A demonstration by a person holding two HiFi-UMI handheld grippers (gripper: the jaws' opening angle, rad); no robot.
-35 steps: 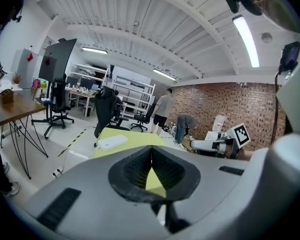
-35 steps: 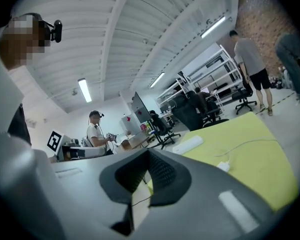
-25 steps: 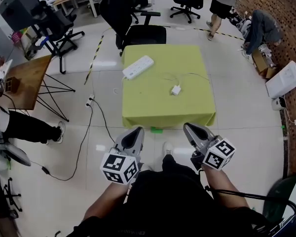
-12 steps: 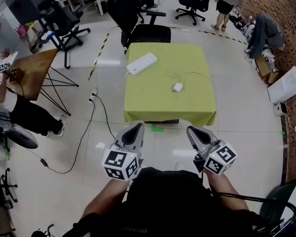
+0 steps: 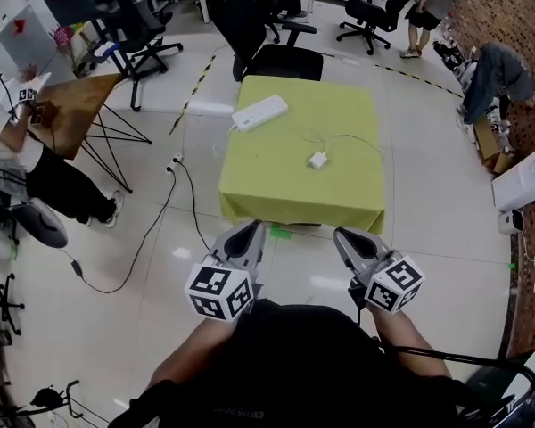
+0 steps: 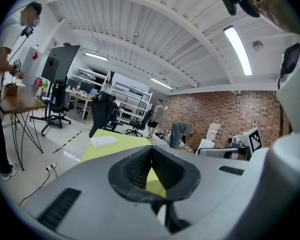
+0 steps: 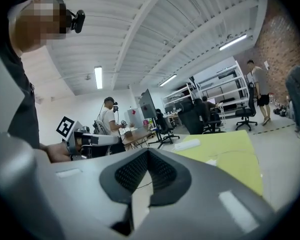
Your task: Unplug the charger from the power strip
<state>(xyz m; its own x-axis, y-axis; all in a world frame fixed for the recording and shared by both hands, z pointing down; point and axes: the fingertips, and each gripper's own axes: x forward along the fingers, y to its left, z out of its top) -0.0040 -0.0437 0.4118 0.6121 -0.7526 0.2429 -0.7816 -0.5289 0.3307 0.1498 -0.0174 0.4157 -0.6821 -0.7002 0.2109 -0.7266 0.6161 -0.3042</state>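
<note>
A white power strip (image 5: pixel 259 112) lies at the far left of a yellow-green table (image 5: pixel 339 199). A small white charger (image 5: pixel 318 160) rests near the table's middle, apart from the strip, with a thin white cable looping behind it. My left gripper (image 5: pixel 250 232) and right gripper (image 5: pixel 346 236) hover side by side over the floor, just short of the table's near edge. Both are shut and hold nothing. The left gripper view shows its closed tips (image 6: pixel 151 149) and the strip (image 6: pixel 103 141) far ahead. From the right gripper (image 7: pixel 148 151) I see the strip (image 7: pixel 187 144) and the charger (image 7: pixel 210 161).
A black office chair (image 5: pixel 281 59) stands behind the table. A dark cable with a plug (image 5: pixel 174 163) trails over the floor at left, near a wooden table (image 5: pixel 76 105) and a person (image 5: pixel 18 150). White boxes (image 5: pixel 526 176) and other people are at right.
Both grippers have drifted a little forward with the person and stayed shut. The room has slid slightly in the head view. Nothing on the table has moved.
</note>
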